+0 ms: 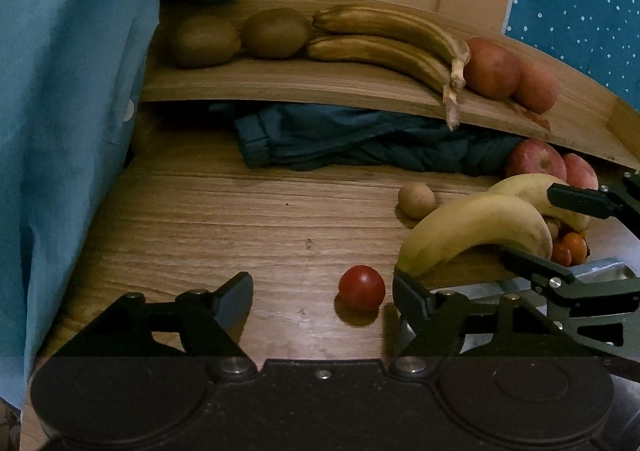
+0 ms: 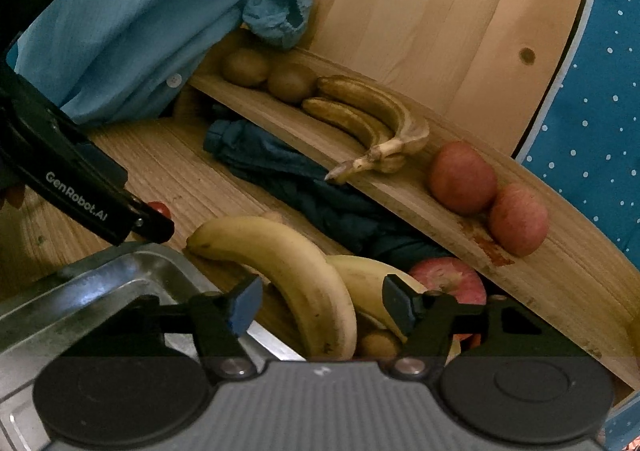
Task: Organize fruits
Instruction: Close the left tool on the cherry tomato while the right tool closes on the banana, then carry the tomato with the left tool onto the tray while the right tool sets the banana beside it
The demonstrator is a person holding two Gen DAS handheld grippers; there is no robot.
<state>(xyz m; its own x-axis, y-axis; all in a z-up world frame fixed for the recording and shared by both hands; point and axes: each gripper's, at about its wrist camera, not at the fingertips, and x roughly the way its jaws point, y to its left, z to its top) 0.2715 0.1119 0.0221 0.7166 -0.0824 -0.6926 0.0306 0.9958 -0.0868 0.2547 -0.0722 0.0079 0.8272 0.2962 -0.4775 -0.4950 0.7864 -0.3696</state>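
Bananas (image 2: 296, 271) in a yellow pair lie on the wooden surface (image 1: 224, 219) below the shelf (image 2: 532, 271), just beside the corner of a metal tray (image 2: 120, 279). The right tongs (image 2: 320, 307) stand wide open around them, one finger (image 2: 244, 305) on each side of the nearer banana; whether either pad touches the peel cannot be told. In the right wrist view that banana's long axis runs from its tip at the left, near the tray, curving down toward the camera. In the left wrist view the same pair arches from low centre up to the right.

On the shelf, from big to small, lie two brown bananas (image 1: 384, 43) with stems pointing right, two red apples (image 1: 508, 73) just beside those stems, and two kiwis (image 1: 240, 37) at the left. More apples (image 1: 536, 161) sit under the shelf beside a dark cloth (image 1: 360, 139).

The left tongs (image 1: 324, 291) are wide open and hold nothing; a small tomato (image 1: 362, 287) rests on the surface between their fingers.
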